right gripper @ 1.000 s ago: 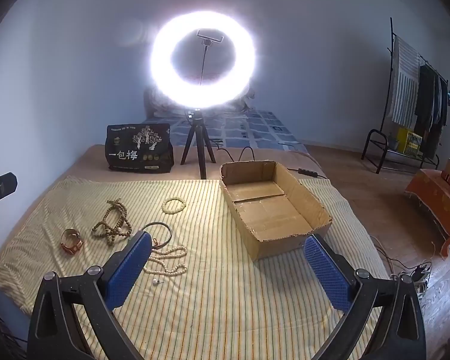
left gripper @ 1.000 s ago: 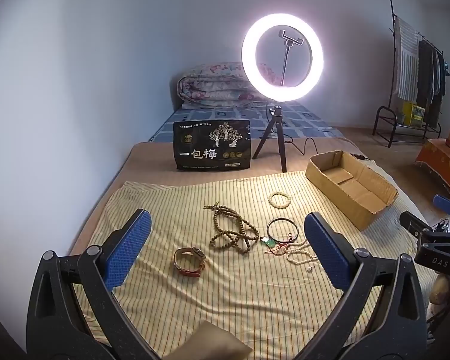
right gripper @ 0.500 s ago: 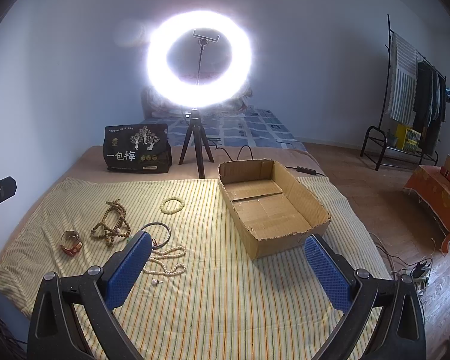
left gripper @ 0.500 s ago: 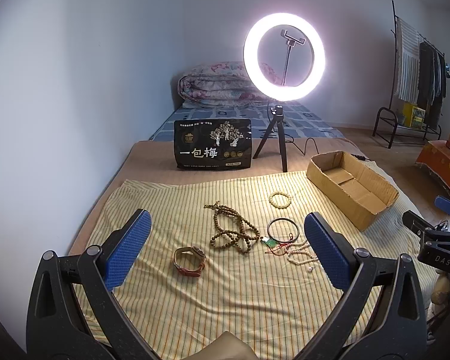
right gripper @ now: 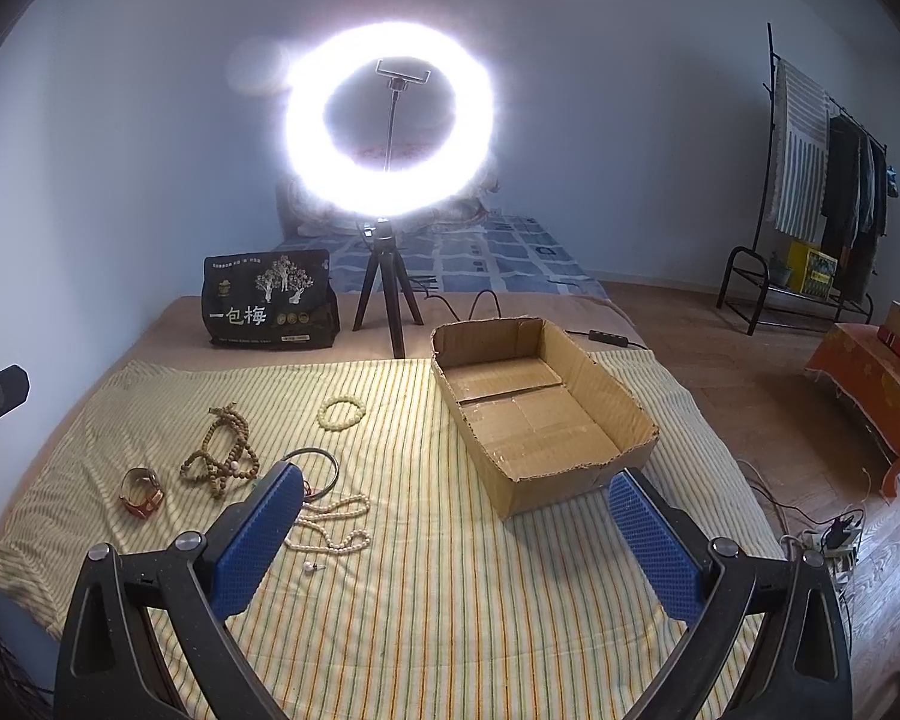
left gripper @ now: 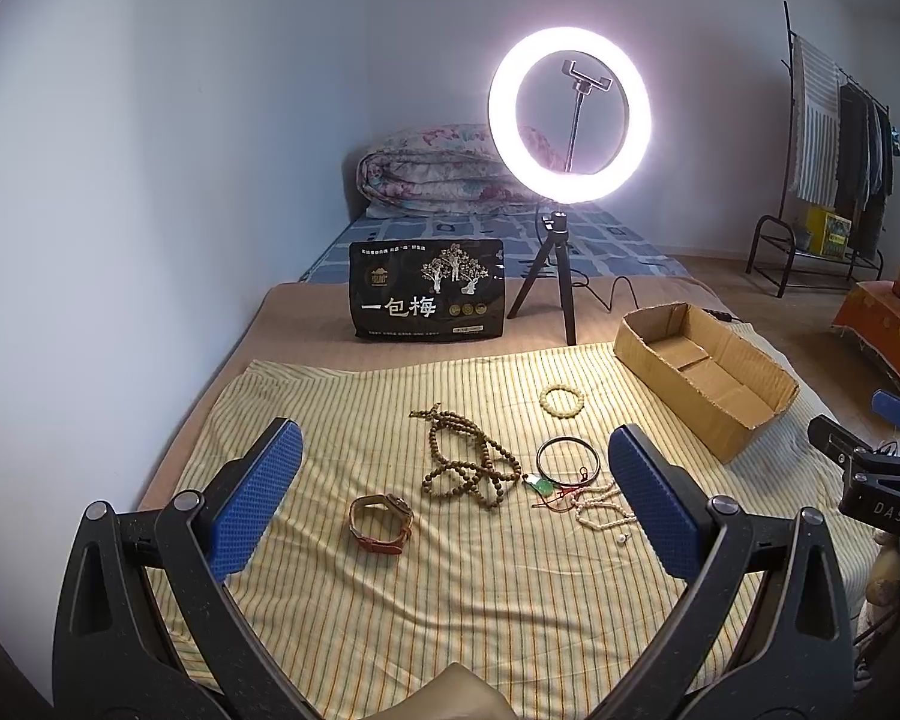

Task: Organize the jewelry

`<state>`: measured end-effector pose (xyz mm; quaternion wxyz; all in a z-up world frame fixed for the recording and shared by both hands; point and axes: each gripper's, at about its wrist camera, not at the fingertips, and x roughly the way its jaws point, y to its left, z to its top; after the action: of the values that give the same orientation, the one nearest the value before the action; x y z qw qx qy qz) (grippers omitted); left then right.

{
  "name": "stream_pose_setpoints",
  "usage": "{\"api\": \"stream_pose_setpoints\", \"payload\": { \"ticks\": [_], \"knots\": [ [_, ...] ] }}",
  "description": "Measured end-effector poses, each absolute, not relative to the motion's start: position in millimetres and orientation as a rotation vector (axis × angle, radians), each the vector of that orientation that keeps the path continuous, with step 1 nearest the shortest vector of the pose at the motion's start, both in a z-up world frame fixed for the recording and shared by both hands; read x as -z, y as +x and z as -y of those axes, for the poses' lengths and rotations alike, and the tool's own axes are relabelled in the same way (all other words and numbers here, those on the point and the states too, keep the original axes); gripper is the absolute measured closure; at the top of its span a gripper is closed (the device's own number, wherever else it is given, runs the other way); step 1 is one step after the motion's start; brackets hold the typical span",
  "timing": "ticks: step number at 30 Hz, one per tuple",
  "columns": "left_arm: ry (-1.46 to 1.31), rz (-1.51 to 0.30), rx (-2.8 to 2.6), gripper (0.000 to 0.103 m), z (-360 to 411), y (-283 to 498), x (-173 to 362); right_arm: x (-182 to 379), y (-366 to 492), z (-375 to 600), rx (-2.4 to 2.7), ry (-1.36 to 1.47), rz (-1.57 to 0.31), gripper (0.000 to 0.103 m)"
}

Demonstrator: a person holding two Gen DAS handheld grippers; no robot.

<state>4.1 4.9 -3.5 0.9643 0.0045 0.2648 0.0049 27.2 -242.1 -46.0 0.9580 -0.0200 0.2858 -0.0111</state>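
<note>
Jewelry lies on a yellow striped cloth (left gripper: 450,588): a brown leather bracelet (left gripper: 381,522), a long brown bead necklace (left gripper: 471,462), a pale bead bracelet (left gripper: 562,401), a black bangle (left gripper: 568,461), a green pendant on red cord (left gripper: 540,486) and a white pearl necklace (left gripper: 600,507). An empty cardboard box (right gripper: 540,408) stands on the right of the cloth. My left gripper (left gripper: 456,498) is open above the cloth's near side. My right gripper (right gripper: 456,528) is open, near the box's front, with the pearl necklace (right gripper: 330,525) by its left finger.
A lit ring light on a tripod (left gripper: 570,120) and a black printed bag (left gripper: 426,291) stand behind the cloth. A bed with a folded quilt (left gripper: 438,174) is at the back. A clothes rack (right gripper: 822,180) and an orange bench (right gripper: 870,384) are at the right.
Both grippers stay open and nearly still; the views drift only slightly. No jewelry has moved.
</note>
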Motion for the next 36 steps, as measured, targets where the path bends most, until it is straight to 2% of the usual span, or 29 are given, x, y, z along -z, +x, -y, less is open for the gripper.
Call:
{"api": "stream_pose_setpoints", "payload": {
  "ticks": [36],
  "knots": [
    [0.011, -0.538, -0.017, 0.0, -7.2, 4.7, 6.2, 42.0, 27.4, 240.3, 0.009, -0.028, -0.584, 0.0]
  ]
}}
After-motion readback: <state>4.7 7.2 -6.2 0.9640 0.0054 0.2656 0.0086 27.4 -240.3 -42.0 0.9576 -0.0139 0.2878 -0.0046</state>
